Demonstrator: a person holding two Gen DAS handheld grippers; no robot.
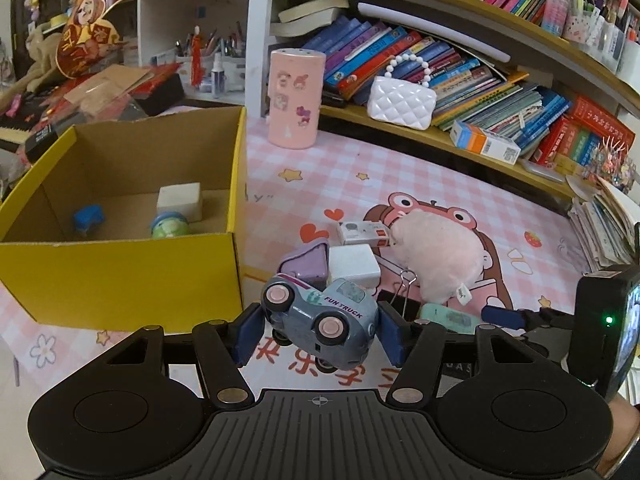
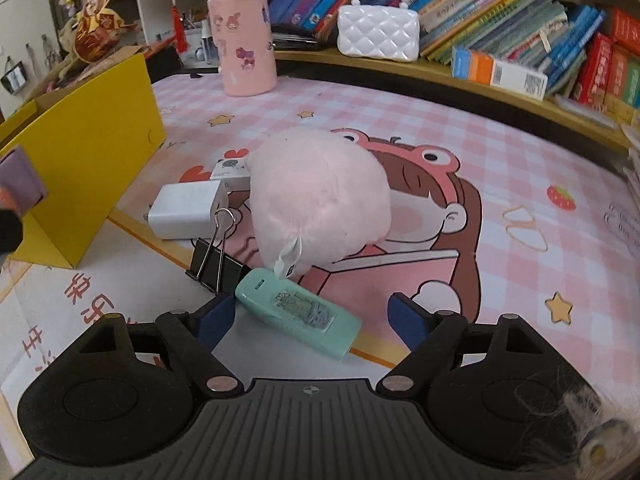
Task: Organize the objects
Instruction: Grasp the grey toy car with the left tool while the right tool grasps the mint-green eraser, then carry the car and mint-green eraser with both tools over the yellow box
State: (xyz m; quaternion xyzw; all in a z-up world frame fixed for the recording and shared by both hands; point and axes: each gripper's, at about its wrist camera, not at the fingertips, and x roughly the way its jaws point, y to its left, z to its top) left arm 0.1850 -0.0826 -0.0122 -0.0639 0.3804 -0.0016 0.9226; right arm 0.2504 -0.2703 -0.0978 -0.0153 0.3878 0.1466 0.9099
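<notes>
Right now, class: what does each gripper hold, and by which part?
Left gripper: toy truck, clamped across its two ends. Right gripper: nothing, open around the green case.

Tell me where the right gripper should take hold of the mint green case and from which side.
Grip the mint green case across its narrow width near the middle, coming down from above. It lies flat on the mat, long axis diagonal, so probably roll the open right gripper until the pads face its long edges. Avoid its far end, which sits close to the black binder clip and pink plush.
</notes>
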